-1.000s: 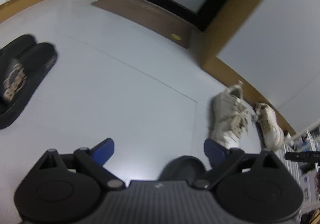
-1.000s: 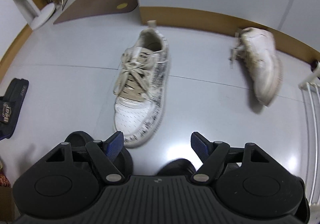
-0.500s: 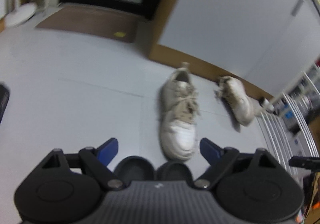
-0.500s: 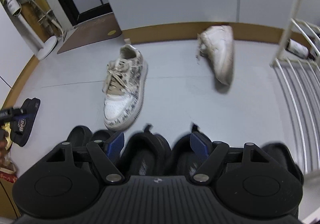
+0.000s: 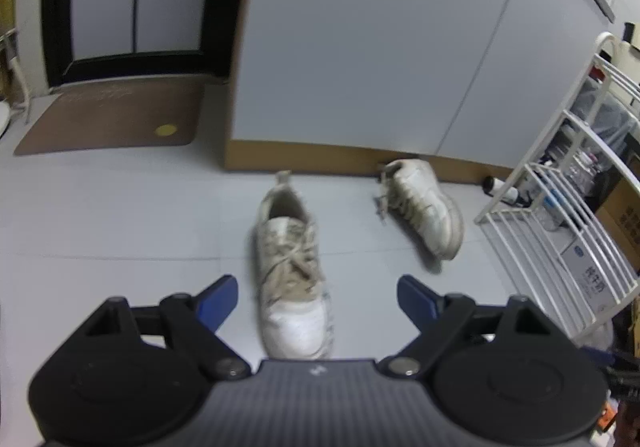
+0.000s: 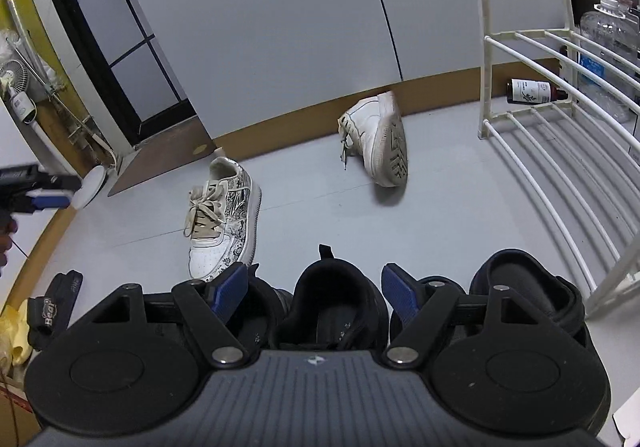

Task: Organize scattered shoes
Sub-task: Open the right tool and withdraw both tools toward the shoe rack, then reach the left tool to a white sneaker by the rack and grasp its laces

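Sneakers are lying apart: a patterned sneaker [image 5: 294,279] upright, a white sneaker [image 6: 380,137] seemingly tipped sideways. Left gripper [image 5: 316,301] and right gripper [image 6: 314,293] are both gaping, holding nothing

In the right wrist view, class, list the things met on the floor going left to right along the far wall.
Brown doormat → patterned sneaker → white sneaker on its side → white rack post → dark bottle.
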A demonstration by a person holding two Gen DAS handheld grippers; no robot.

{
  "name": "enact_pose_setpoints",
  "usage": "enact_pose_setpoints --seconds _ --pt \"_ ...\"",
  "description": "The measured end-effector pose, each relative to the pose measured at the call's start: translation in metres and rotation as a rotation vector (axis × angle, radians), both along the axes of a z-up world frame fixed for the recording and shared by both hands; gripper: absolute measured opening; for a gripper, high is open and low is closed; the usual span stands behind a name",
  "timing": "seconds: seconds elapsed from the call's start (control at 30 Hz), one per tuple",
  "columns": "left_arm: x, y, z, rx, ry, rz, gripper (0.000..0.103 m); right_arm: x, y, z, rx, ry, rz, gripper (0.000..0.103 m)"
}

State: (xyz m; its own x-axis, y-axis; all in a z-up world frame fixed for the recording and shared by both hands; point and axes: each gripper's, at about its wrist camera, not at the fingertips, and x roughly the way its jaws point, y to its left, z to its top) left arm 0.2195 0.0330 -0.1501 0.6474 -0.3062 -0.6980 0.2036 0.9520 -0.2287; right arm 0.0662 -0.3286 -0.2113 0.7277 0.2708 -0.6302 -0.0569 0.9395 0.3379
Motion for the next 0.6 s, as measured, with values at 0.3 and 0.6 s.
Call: enact_pose_setpoints --seconds 0.3,0.6 --pt "0.047 -0.053 -0.022 -0.003 -0.039 -0.103 0.086 -0.011 -0.04 -0.014 -0.027 0.019 -0.072 0.078" --pt "0.107 -0.091 -0.074 -0.035 0.032 -0.099 0.079 0.001 -0.084 -0.038 -0.071 0.125 -0.085 0.079"
